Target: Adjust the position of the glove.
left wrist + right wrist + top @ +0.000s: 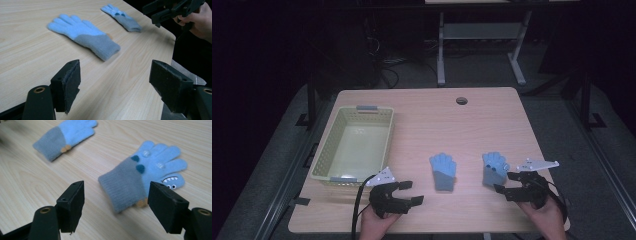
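Lying flat on woodgrain table (492, 120) — two fuzzy knit gloves (443, 171).

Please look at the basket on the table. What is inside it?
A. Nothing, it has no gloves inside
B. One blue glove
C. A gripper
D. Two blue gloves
A: in the high view the basket shows its bare bottom, while both gloves lie on the table, one glove near the middle and the other glove in front of the right gripper.
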